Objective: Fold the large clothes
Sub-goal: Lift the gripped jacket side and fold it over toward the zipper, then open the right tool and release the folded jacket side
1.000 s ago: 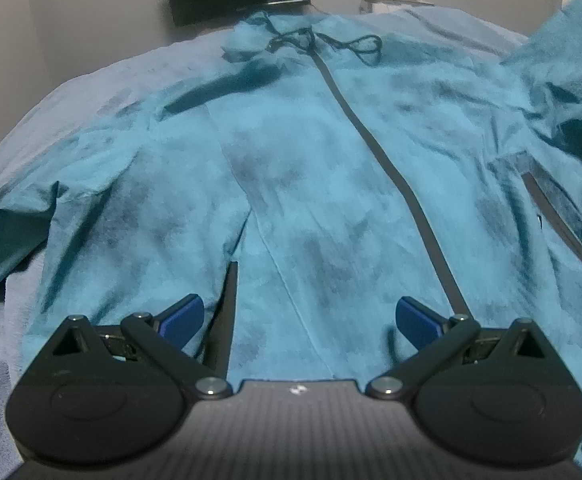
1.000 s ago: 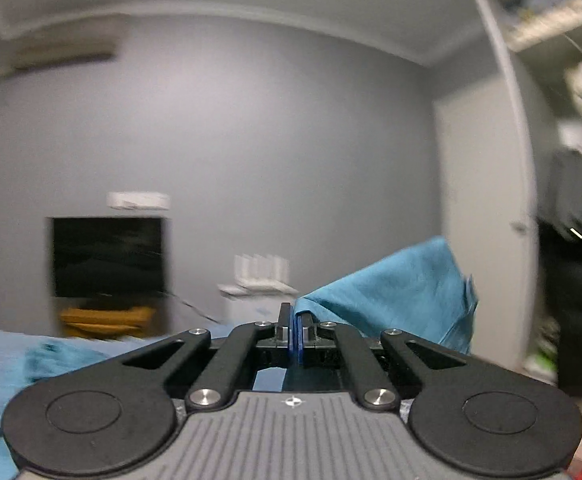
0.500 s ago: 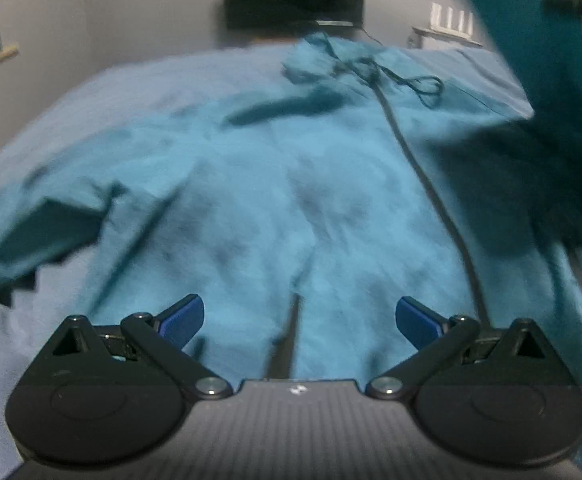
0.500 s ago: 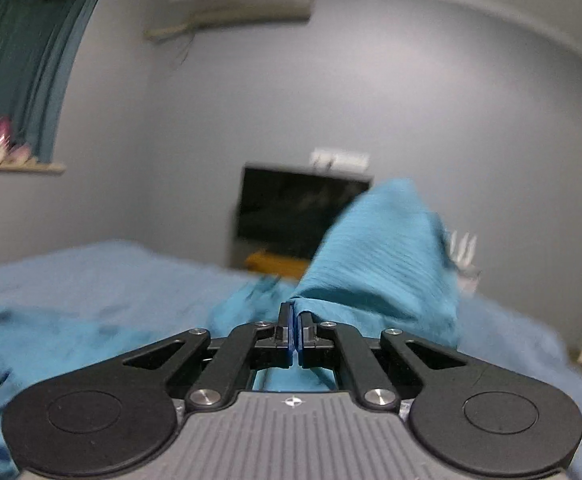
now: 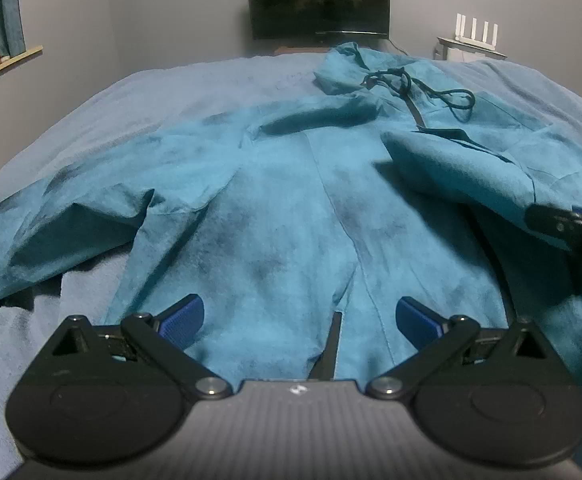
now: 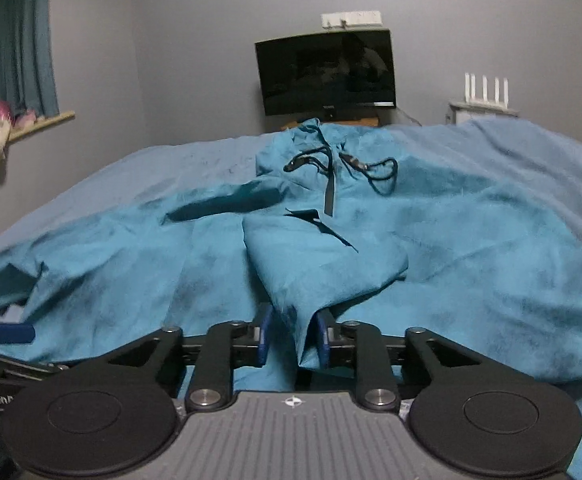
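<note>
A large teal zip hooded jacket (image 5: 291, 208) lies spread front-up on the bed, hood and black drawstring (image 5: 419, 84) at the far end. Its right sleeve (image 5: 455, 172) is folded across the chest; the left sleeve (image 5: 51, 232) lies out to the left. My left gripper (image 5: 299, 316) is open and empty, just above the jacket's hem. My right gripper (image 6: 291, 336) has its jaws partly open around the sleeve end (image 6: 315, 264), which lies loosely between them. The right gripper also shows at the right edge of the left wrist view (image 5: 571, 220).
The jacket lies on a pale blue bedsheet (image 5: 171, 92). A dark TV screen (image 5: 317, 0) stands beyond the far end, a white router (image 5: 475, 32) on a stand to its right. A curtain and a window ledge (image 6: 31, 124) are at the left wall.
My right gripper carried the sleeve down from mid-air over the jacket's chest and its jaws have parted from shut. The left gripper shifted slightly and stays open.
</note>
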{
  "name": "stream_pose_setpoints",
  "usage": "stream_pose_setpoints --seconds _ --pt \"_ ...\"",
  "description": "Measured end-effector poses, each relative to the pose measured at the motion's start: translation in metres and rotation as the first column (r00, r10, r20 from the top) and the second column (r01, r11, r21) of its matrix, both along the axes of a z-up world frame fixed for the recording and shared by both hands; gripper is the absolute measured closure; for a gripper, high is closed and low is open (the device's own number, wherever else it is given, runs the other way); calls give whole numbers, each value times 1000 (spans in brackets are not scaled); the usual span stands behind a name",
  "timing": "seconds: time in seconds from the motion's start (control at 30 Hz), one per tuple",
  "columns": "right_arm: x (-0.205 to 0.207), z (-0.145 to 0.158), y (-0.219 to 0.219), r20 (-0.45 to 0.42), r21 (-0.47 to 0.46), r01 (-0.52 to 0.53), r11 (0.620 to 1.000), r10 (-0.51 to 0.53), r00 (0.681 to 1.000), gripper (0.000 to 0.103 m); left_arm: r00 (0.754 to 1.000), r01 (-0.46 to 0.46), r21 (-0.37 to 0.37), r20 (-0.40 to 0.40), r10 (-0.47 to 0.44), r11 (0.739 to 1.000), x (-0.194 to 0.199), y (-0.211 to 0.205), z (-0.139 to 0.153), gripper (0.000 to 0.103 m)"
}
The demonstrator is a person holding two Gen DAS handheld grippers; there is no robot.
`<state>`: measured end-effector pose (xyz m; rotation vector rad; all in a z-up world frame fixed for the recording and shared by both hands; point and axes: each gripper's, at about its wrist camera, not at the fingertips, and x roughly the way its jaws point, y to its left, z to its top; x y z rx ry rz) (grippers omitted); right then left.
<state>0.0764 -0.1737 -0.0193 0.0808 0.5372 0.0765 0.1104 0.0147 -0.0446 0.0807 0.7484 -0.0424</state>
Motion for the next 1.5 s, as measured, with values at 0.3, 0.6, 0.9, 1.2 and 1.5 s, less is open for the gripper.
stream_pose_setpoints --seconds 0.3,0.6,0.9,1.2,1.5 --pt "21 21 4 -39 111 -11 994 16 999 37 1000 -8 -15 -22 7 1000 2 1 -3 0" --pt "62 9 -46 -145 503 244 829 -197 970 68 1000 4 -10 -27 -4 1000 2 -2 -5 0" --pt "42 60 24 144 191 -1 982 -27 989 96 999 -16 -24 -35 15 1000 5 2 -7 0" --pt "39 43 59 52 117 -141 983 135 989 73 983 -174 -130 -82 165 976 13 36 -9 0" --pt "17 24 24 21 454 -119 883 123 992 41 965 -262 -180 -74 252 948 12 54 -6 0"
